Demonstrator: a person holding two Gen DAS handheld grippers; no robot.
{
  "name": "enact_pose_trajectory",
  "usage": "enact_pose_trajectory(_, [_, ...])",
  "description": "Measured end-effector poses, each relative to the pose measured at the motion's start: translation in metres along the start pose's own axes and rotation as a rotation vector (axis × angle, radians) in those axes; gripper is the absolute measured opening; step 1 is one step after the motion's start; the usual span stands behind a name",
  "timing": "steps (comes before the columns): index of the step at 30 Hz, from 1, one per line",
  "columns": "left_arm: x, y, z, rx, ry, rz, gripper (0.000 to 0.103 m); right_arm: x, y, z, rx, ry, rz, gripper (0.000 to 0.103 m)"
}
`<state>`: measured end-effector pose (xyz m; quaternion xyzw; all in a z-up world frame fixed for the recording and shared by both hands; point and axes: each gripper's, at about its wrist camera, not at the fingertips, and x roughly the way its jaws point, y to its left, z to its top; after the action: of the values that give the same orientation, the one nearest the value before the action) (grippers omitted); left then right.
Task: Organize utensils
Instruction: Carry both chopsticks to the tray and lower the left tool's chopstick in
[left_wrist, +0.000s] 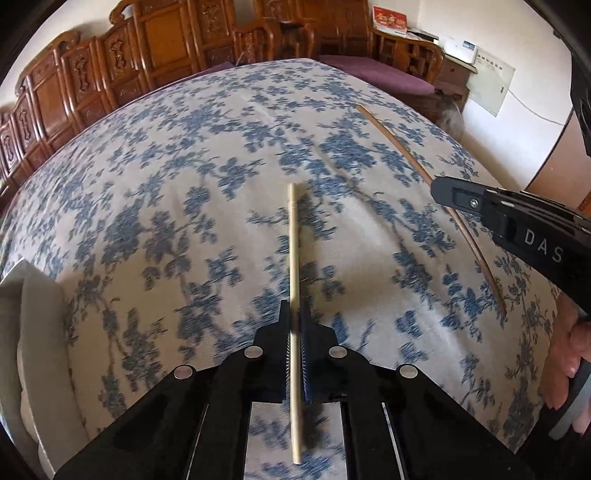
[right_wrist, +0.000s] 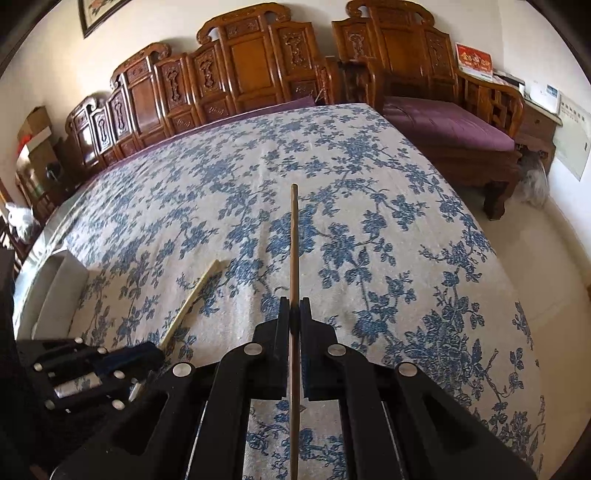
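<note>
My left gripper (left_wrist: 294, 314) is shut on a pale cream chopstick (left_wrist: 293, 251) that runs straight forward between its jaws above the table. My right gripper (right_wrist: 294, 314) is shut on a dark brown chopstick (right_wrist: 294, 240), also pointing forward. In the left wrist view the brown chopstick (left_wrist: 399, 144) crosses the right side, held by the right gripper (left_wrist: 441, 192). In the right wrist view the cream chopstick (right_wrist: 195, 295) shows at lower left, held by the left gripper (right_wrist: 147, 354).
A table with a blue floral cloth (left_wrist: 184, 184) fills both views. A white container (left_wrist: 33, 332) sits at its left edge, also in the right wrist view (right_wrist: 55, 288). Carved wooden benches (right_wrist: 240, 74) with a purple cushion (right_wrist: 450, 122) stand behind.
</note>
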<state>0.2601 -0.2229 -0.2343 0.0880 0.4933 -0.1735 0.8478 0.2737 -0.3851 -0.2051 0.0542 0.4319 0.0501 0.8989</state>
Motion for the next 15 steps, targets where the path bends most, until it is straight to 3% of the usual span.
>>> enact_pose_trajectory(15, [-0.054, 0.044, -0.016, -0.034, -0.057, 0.042, 0.004, -0.007, 0.056, -0.008, -0.115, 0.001, 0.052, 0.006])
